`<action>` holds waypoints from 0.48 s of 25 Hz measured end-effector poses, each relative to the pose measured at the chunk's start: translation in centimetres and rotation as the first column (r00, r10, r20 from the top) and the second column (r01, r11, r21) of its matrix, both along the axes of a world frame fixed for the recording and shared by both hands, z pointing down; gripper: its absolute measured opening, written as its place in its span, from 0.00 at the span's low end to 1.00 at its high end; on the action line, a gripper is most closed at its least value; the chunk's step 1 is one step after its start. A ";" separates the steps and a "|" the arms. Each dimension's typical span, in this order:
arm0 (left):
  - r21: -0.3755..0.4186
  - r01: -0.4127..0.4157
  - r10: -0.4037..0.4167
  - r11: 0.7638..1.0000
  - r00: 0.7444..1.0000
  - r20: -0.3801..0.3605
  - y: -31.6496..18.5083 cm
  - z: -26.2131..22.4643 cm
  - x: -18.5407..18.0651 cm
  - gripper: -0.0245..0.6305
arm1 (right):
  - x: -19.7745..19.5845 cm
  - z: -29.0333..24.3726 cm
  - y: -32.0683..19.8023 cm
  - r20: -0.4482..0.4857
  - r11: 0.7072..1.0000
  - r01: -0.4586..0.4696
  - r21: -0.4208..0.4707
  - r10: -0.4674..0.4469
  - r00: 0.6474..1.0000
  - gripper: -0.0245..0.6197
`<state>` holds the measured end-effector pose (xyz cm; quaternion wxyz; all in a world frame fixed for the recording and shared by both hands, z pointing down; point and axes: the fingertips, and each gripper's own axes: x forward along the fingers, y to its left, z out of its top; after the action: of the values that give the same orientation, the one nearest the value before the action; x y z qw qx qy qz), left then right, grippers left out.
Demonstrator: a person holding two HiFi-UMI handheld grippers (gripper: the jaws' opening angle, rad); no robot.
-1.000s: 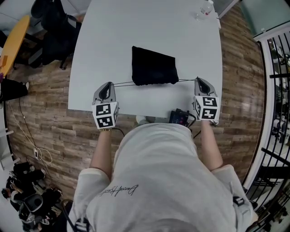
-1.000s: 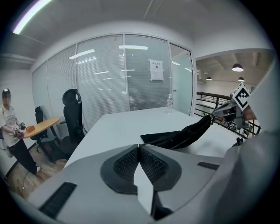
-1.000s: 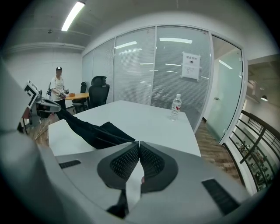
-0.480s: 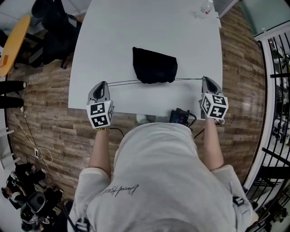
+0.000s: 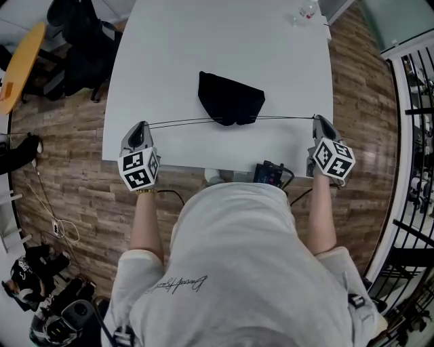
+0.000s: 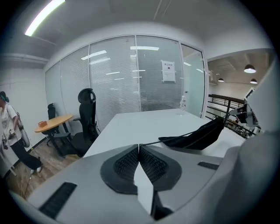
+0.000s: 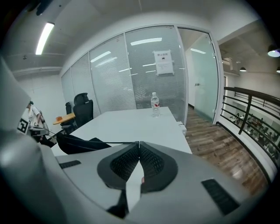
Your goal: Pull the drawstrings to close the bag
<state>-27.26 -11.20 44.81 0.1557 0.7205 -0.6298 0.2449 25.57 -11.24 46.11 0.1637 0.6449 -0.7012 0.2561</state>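
A black drawstring bag point(image 5: 230, 99) lies on the white table point(image 5: 224, 41), its near mouth edge bunched narrow. Two thin black drawstrings run taut from it, one to the left point(image 5: 180, 123) and one to the right point(image 5: 285, 118). My left gripper point(image 5: 145, 127) is shut on the left drawstring at the table's near left edge. My right gripper point(image 5: 317, 118) is shut on the right drawstring at the near right corner. In the left gripper view the string point(image 6: 151, 141) leaves the closed pads toward the bag point(image 6: 197, 135). From the right gripper view's jaws, the string point(image 7: 113, 142) leads to the bag point(image 7: 78, 143).
A clear water bottle point(image 5: 306, 11) stands at the table's far right corner. A black device point(image 5: 270, 174) sits under the near edge. Black office chairs point(image 5: 81, 41) and an orange round table point(image 5: 20, 64) are to the left. A railing point(image 5: 413, 135) runs along the right.
Both grippers have moved apart, the left one leftward and the right one rightward, drawing the strings longer. The bag's near edge has gathered from a wide flat edge into a narrow bunch.
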 end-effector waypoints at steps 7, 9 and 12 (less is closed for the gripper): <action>0.004 0.019 -0.019 1.000 1.000 -0.005 -0.2 -0.3 -0.6 0.06 | 0.9 0.4 0.4 0.034 1.000 -0.021 -0.003 0.021 0.999 0.08; 0.004 0.012 -0.012 1.000 1.000 -0.005 -0.3 -0.3 -0.6 0.06 | 1.0 0.4 0.4 0.041 1.000 -0.022 -0.003 0.022 0.999 0.08; 0.000 0.009 -0.009 1.000 1.000 -0.015 -0.3 -0.3 -0.6 0.06 | 1.1 0.4 0.5 0.047 1.000 -0.019 -0.004 0.019 0.999 0.08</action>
<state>-27.82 -11.53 44.50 0.1615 0.7195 -0.6319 0.2385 26.63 -10.76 46.55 0.1460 0.6450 -0.6982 0.2740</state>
